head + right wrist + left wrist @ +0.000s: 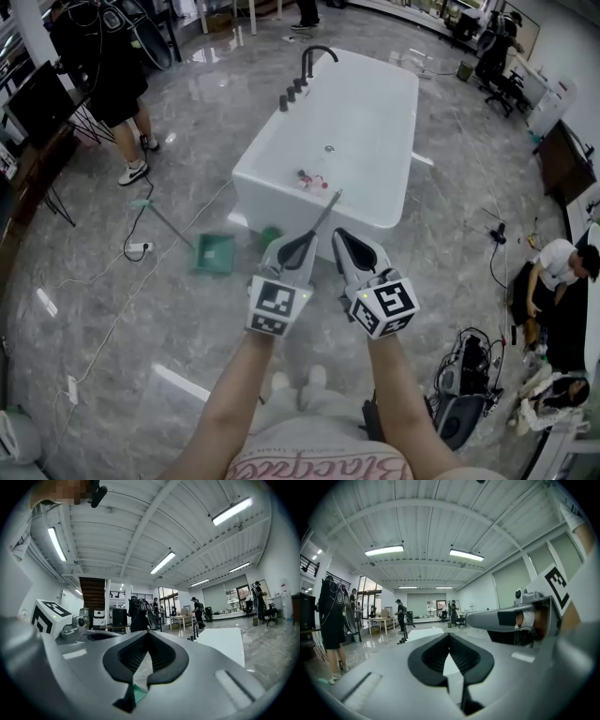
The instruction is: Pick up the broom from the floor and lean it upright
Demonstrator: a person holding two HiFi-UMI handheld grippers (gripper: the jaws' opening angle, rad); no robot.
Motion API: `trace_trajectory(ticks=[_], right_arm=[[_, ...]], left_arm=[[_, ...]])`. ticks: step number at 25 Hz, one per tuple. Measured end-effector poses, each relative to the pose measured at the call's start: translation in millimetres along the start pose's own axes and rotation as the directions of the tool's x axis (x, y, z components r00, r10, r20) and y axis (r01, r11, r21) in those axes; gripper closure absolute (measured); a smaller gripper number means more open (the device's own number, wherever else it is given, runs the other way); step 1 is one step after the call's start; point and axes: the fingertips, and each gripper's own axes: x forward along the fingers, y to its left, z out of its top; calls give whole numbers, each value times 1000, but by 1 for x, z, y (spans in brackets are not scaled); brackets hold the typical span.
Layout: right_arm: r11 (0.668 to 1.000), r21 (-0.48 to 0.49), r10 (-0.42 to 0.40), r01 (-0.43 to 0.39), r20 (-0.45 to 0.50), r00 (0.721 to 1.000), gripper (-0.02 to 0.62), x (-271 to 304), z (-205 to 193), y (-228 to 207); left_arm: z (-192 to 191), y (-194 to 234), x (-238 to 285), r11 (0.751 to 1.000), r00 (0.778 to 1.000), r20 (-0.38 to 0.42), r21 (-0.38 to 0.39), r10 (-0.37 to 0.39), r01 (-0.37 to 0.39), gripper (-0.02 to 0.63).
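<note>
Head view: left tool (302,246) and right tool (343,240) closed on nothing; broom (325,214) just ahead could slip off smooth tub (366,122).

A white freestanding bathtub (366,122) with a black faucet (317,54) stands on a glossy grey marble floor (112,319). Fluorescent strip lights (384,550) cross the white ceiling (440,522).

The head view looks steeply down on the white bathtub (356,122), which both level-facing gripper views also share.
</note>
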Motion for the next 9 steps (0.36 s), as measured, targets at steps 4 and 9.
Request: trace_trajectory(ticks=[4, 9], right_arm=[[1000, -11, -5, 5, 2, 1000, 595, -5, 8, 1], [1000, -23, 21, -21, -16, 1000, 595, -3, 8, 17]], left_arm=[[15, -8, -4, 999, 1000, 12, 28, -18, 18, 607], [27, 0, -16, 1000, 1000, 25, 4, 16, -16, 607]])
